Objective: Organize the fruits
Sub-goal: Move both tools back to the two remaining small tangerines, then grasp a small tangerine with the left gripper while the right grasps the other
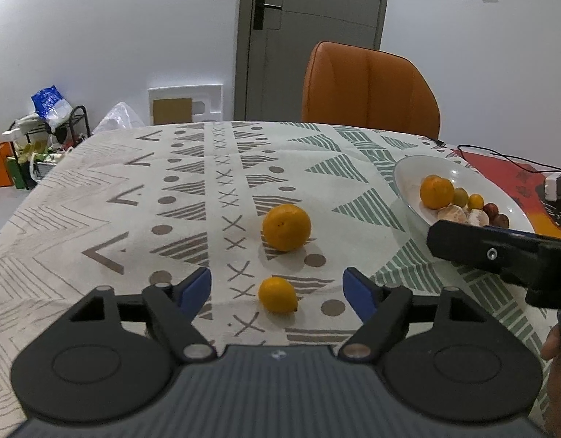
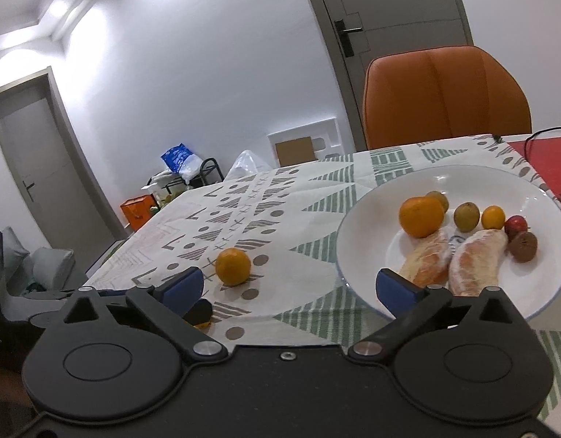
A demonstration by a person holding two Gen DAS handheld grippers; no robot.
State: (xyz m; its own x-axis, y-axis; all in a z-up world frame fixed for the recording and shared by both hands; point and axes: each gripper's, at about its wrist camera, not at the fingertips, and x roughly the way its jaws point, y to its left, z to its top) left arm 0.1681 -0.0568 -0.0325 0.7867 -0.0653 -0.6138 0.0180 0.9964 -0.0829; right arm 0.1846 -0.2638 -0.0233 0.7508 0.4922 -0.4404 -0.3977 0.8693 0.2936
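Observation:
Two oranges lie on the patterned tablecloth. The small orange [image 1: 278,295] sits between the blue pads of my open left gripper [image 1: 277,290]; it is mostly hidden in the right wrist view. The larger orange [image 1: 286,227] lies just beyond it and also shows in the right wrist view [image 2: 233,261]. A white plate [image 2: 543,284] at the right holds an orange [image 2: 422,216], peeled segments [image 2: 477,261] and several small fruits. My right gripper [image 2: 287,288] is open and empty at the plate's near left rim; its body shows in the left wrist view [image 1: 499,252].
An orange chair [image 1: 368,87] stands behind the table's far edge. A black cable [image 1: 507,157] and a red mat [image 1: 507,175] lie behind the plate [image 1: 408,179]. Bags and a rack [image 1: 54,127] clutter the floor at the left.

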